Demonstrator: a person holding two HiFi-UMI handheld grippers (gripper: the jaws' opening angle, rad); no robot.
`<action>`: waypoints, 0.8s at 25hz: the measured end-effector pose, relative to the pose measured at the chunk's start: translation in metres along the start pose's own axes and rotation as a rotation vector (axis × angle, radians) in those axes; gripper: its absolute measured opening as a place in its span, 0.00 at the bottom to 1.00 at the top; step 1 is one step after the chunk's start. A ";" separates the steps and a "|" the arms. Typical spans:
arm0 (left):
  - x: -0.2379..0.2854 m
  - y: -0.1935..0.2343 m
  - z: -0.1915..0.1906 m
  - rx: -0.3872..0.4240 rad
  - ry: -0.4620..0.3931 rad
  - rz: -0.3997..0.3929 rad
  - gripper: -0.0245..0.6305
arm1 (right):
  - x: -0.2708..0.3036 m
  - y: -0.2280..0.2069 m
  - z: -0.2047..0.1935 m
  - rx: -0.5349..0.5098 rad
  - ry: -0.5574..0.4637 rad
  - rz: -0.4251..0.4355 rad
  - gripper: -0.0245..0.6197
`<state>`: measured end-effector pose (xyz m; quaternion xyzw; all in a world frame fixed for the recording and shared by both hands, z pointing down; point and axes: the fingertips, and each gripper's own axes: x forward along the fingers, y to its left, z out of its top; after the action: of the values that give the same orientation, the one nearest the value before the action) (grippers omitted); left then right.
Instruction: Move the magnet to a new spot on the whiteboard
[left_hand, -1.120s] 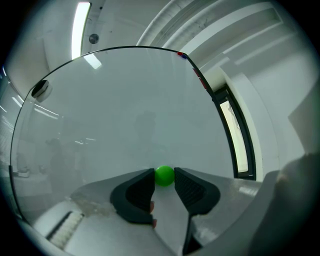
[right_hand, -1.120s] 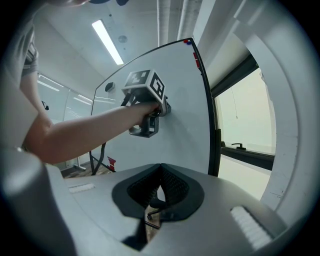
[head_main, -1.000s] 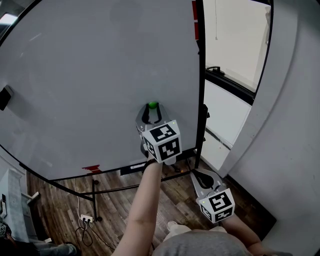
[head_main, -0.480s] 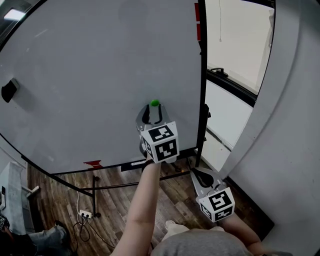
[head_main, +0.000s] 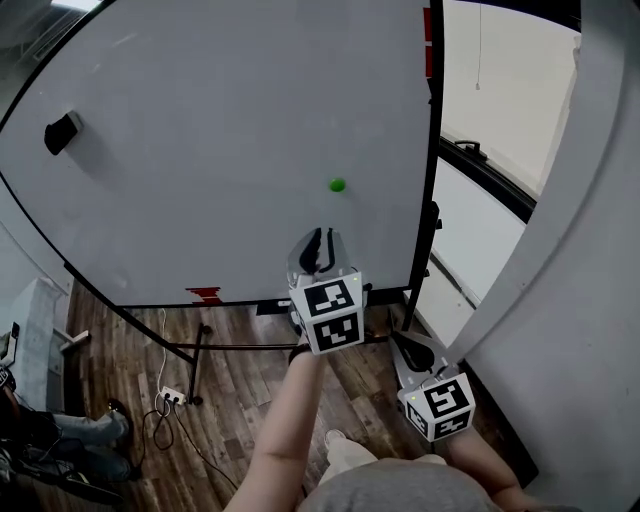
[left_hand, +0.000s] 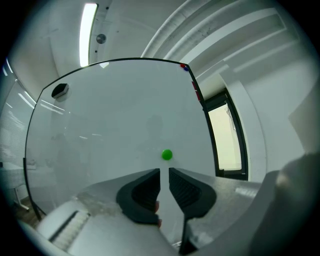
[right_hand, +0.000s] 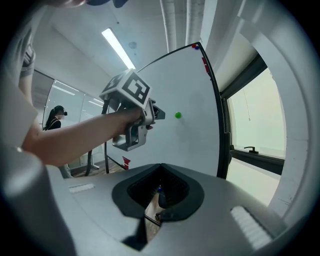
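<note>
A small green magnet (head_main: 337, 185) sticks to the whiteboard (head_main: 200, 150) near its right side, with nothing touching it. It also shows in the left gripper view as the magnet (left_hand: 167, 155), just above the jaws. My left gripper (head_main: 318, 240) hangs below and short of it, pointing level at the board. Its jaws have just been closing and stand a narrow slit apart, with nothing between them. My right gripper (head_main: 405, 350) is held low at the right, jaws together and empty. From there the left gripper (right_hand: 159, 114) shows short of the magnet (right_hand: 178, 115).
A black eraser (head_main: 63, 132) sits at the board's upper left. The board's black frame (head_main: 432, 150) runs down the right side, with a window (head_main: 500, 110) and a white wall (head_main: 570, 300) beyond. A power strip (head_main: 172, 398) and cables lie on the wood floor by the stand.
My left gripper has drawn back from the magnet, which stays on the board. Its jaws, wide around the magnet before, are now nearly together. The right gripper has barely shifted.
</note>
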<state>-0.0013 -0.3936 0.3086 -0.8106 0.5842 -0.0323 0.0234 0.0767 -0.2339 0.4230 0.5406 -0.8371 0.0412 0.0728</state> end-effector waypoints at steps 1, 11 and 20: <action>-0.009 0.001 -0.003 -0.006 0.002 0.009 0.13 | -0.003 0.002 0.000 -0.001 -0.002 0.008 0.04; -0.107 0.009 -0.041 -0.117 0.017 0.099 0.04 | -0.035 0.020 -0.009 -0.016 -0.013 0.106 0.04; -0.197 -0.013 -0.087 -0.171 0.045 0.114 0.04 | -0.069 0.043 -0.021 -0.036 -0.018 0.201 0.04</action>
<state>-0.0579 -0.2027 0.3917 -0.7741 0.6305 0.0010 -0.0569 0.0671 -0.1514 0.4324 0.4530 -0.8883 0.0282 0.0704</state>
